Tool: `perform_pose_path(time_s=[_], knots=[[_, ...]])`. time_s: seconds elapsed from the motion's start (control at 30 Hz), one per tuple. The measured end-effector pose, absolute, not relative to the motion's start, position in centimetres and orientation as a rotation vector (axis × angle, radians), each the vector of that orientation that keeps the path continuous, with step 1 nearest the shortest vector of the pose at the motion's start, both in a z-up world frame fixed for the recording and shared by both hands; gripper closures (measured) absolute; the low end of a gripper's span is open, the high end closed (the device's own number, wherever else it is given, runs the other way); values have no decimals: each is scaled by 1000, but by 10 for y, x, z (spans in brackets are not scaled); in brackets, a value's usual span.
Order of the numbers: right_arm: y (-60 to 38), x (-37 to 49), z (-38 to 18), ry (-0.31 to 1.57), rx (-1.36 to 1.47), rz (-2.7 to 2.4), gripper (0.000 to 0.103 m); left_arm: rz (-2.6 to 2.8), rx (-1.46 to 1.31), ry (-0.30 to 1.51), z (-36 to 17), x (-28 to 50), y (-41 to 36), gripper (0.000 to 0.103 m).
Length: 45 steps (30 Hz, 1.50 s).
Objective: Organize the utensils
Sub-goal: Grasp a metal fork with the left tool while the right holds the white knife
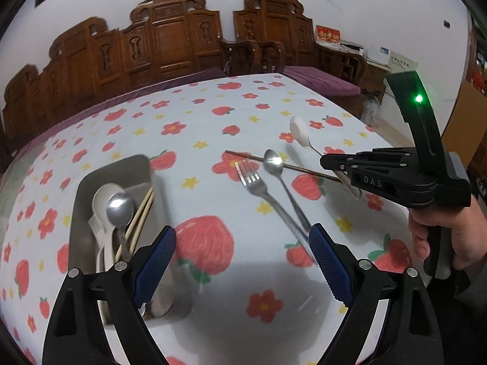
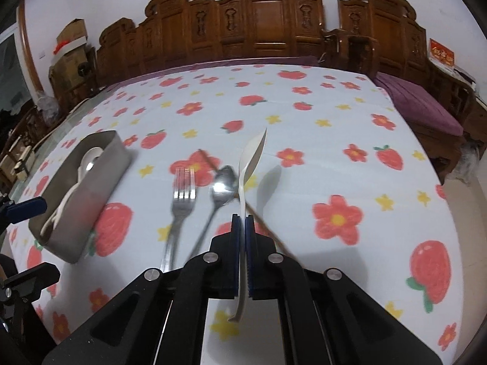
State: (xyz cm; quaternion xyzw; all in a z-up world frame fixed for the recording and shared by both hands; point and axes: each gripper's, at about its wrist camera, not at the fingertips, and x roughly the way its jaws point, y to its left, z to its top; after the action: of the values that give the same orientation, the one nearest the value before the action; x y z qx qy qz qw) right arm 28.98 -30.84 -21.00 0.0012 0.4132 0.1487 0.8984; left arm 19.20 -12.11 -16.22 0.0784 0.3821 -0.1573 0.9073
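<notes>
The right gripper [image 2: 242, 222] is clamped on the handle of a white spoon [image 2: 252, 155], its blue pads pressed flat against both sides. The spoon is held clear of the tablecloth [image 2: 304, 115], bowl forward and turned on edge, with its shadow on the cloth just to the right; the handle's end pokes out behind the pads. In the left wrist view the same gripper [image 1: 327, 162] comes in from the right with a hand [image 1: 441, 231] around its grip, and the white spoon [image 1: 299, 132] sticks out ahead of it.

The left gripper [image 1: 242, 243] stands wide apart with nothing between its pads, hovering over the cloth between the tray and the loose cutlery.

Still lying on the tablecloth [image 1: 197, 115] are a fork [image 1: 258, 188], a metal spoon [image 1: 278, 167] just beside it, and 1 chopstick [image 1: 258, 159] that runs crosswise beneath the metal spoon's bowl. From the right wrist view the fork [image 2: 182, 194] and metal spoon [image 2: 220, 191] lie side by side, handles toward the camera, with the chopstick [image 2: 208, 159] angling under the spoon.

The metal tray [image 1: 82, 188] sits to the left on the cloth. It already holds a white spoon, a metal spoon [image 1: 120, 208] and a pair of pale chopsticks [image 1: 141, 219]. In the right wrist view the tray [image 2: 100, 164] is well left of the fork.

Carved wooden chairs [image 2: 261, 18] line the far side of the table
</notes>
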Motion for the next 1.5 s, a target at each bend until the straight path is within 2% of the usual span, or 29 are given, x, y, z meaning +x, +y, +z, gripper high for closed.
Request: perform_pose_path(time_s=[0.23, 0.3, 0.43, 0.7, 0.93, 1.2, 1.5], knots=[[-325, 292, -211, 852, 19, 276, 99, -314, 194, 833, -181, 222, -153, 18], [-326, 293, -212, 854, 21, 270, 99, -314, 198, 857, -189, 231, -159, 24], [-326, 293, -210, 841, 30, 276, 99, -316, 191, 901, -203, 247, -169, 29], [-326, 294, -209, 838, 38, 280, 99, -292, 182, 972, -226, 271, -178, 51], [-326, 294, -208, 836, 44, 282, 99, -288, 174, 990, -231, 276, -179, 59], [-323, 294, -210, 840, 36, 285, 99, -298, 184, 991, -229, 269, -178, 87], [-319, 292, -209, 841, 30, 290, 98, -283, 170, 1009, -228, 266, -170, 88]])
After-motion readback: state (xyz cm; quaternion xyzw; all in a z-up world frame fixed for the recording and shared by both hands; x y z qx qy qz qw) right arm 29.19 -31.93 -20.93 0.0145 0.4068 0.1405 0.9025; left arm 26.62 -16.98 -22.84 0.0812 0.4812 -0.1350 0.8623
